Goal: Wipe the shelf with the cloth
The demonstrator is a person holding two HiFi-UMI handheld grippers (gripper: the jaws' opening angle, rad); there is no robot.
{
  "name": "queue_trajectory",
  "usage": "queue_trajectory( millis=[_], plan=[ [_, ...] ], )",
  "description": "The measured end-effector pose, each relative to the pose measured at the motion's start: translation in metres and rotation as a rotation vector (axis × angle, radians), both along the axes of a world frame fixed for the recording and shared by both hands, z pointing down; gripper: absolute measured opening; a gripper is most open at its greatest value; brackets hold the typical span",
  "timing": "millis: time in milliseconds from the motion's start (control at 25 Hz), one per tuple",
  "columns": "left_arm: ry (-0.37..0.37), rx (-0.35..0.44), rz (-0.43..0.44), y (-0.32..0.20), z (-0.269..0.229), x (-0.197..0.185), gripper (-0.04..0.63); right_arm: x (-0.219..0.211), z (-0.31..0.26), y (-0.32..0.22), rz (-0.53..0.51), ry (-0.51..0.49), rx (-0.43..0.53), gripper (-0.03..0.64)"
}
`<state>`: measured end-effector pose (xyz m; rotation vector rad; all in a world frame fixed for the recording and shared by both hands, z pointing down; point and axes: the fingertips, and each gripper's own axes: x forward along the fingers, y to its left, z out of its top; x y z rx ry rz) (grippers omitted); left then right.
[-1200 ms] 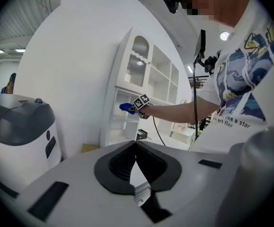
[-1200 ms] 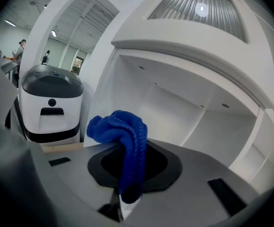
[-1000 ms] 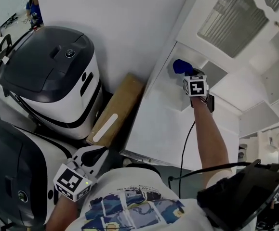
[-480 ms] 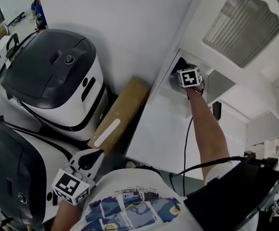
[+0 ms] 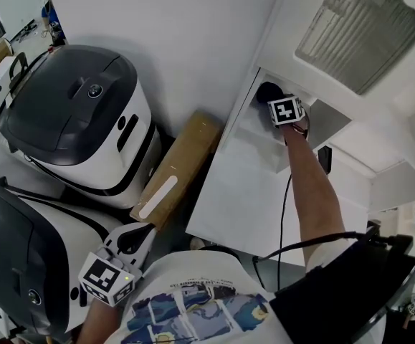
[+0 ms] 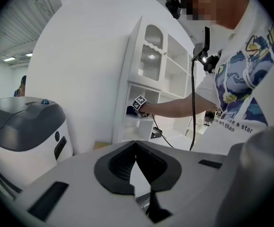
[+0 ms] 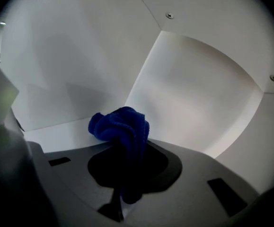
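**Operator:** Why is the left hand-held gripper (image 5: pixel 141 232) held low, at the lower left of the head view?

**Technician:** It has no function in this step. Its jaws are pressed together on nothing. It is parked close to the person's body, beside the dark-lidded machine (image 5: pixel 21 249) and well apart from the cabinet.

**Operator:** And the right hand-held gripper (image 7: pixel 123 148)?

**Technician:** It is extended on an outstretched arm into the open compartment at the upper centre of the head view. Its jaws pinch the blue cloth (image 7: pixel 120 126) by its lower part, so the bunched wad projects beyond the tips. Judged purpose: the soft cloth, not the hard jaws, meets the surface.

**Operator:** Where is the cloth relative to the shelf (image 7: pixel 51 134)?

**Technician:** In the right gripper view the wad sits at frame centre, low over the white shelf board. It is near the corner where the back panel meets the side wall. Actual contact with the board cannot be confirmed.

**Operator:** Stage of the task?

**Technician:** Judged: wiping is under way at the deep corner. The next move calls for downward pressure and strokes toward the front edge.
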<state>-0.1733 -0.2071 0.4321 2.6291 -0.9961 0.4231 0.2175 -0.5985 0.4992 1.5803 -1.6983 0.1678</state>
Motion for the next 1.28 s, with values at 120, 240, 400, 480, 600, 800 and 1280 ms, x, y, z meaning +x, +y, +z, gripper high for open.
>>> queue_trajectory(
  millis=[120, 240, 400, 480, 600, 800, 1280],
  plan=[
    [-0.005, 0.002, 0.018, 0.000, -0.001, 0.007, 0.014, 0.021, 0.001, 0.006, 0.047, 0.010, -0.007, 0.069],
    [-0.008, 0.009, 0.034, 0.001, -0.002, 0.011, 0.014, 0.041, 0.000, 0.015, 0.098, 0.019, -0.014, 0.069],
    [-0.007, 0.003, 0.038, 0.003, -0.002, 0.012, 0.014, 0.058, 0.002, 0.025, 0.152, 0.003, -0.029, 0.069],
    [-0.007, 0.002, 0.045, 0.002, -0.003, 0.013, 0.014, 0.058, -0.001, 0.028, 0.162, 0.000, -0.026, 0.069],
    [-0.009, 0.009, 0.059, 0.002, -0.003, 0.015, 0.014, 0.057, -0.009, 0.029, 0.168, -0.029, 0.010, 0.069],
    [-0.001, 0.015, 0.063, 0.004, -0.004, 0.015, 0.014, 0.015, -0.036, 0.034, 0.090, -0.099, 0.081, 0.069],
    [0.000, 0.035, 0.052, 0.009, -0.008, 0.010, 0.014, -0.070, -0.028, 0.038, -0.054, -0.170, 0.029, 0.069]
  ],
)
